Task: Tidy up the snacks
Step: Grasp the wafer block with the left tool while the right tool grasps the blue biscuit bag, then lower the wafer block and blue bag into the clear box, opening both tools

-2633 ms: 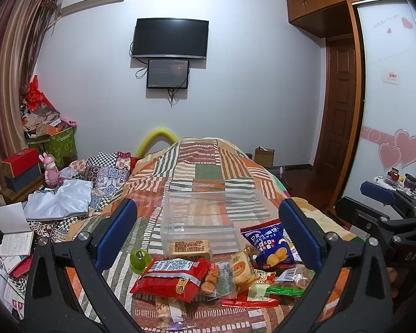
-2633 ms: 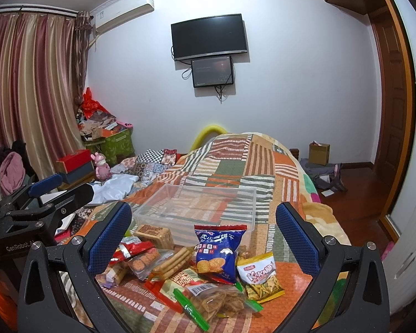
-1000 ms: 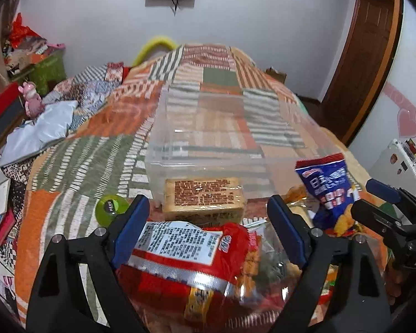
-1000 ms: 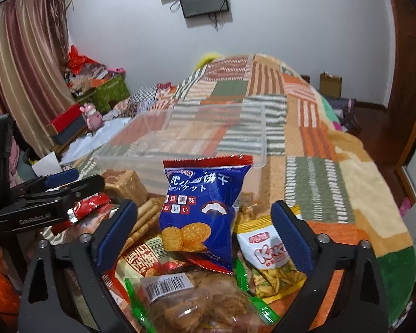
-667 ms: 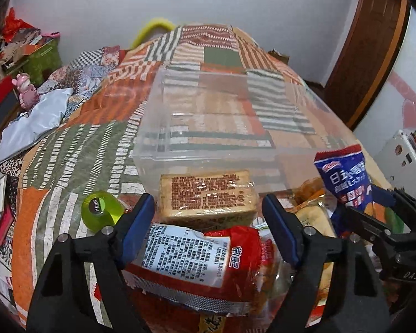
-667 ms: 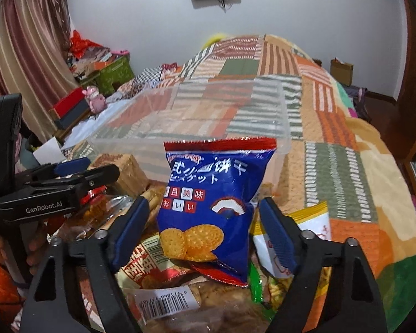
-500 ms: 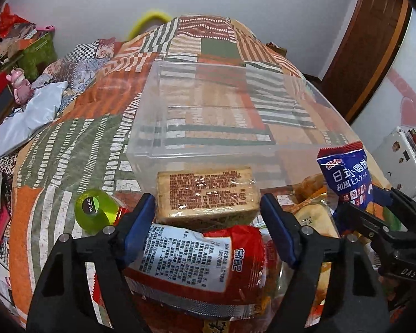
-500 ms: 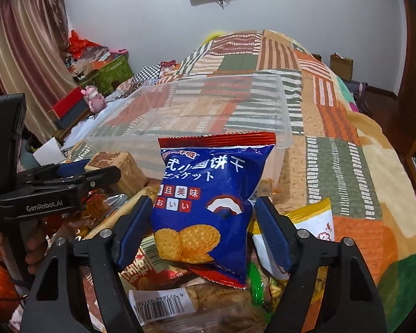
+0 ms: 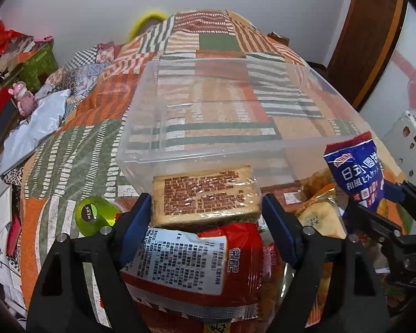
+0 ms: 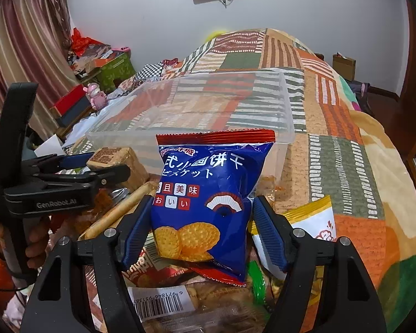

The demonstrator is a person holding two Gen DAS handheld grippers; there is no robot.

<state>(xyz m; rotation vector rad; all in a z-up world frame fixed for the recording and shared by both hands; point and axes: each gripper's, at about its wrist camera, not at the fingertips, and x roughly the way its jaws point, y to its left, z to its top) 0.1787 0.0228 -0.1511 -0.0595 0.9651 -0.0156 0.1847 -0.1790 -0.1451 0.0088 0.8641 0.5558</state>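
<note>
Both tongs were pinching snacks: my left tongs (image 9: pixel 206 216) squeezed the brown cake pack (image 9: pixel 205 195), my right tongs (image 10: pixel 201 229) the blue biscuit bag (image 10: pixel 208 194), before the clear bin (image 10: pixel 287 116).

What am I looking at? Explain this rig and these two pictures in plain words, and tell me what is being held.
No robot here: a person holds a two-finger tool in each hand, with a wide-angle camera on each looking along its fingers. One picture comes from the left tool, the other from the right tool. A heap of snacks lies on a patchwork quilt, in front of a clear plastic bin that holds nothing yet. The left tool's pads sit against both ends of a tan wrapped cake block, just above a red packet. The right tool's pads press both sides of a blue biscuit bag.
</note>
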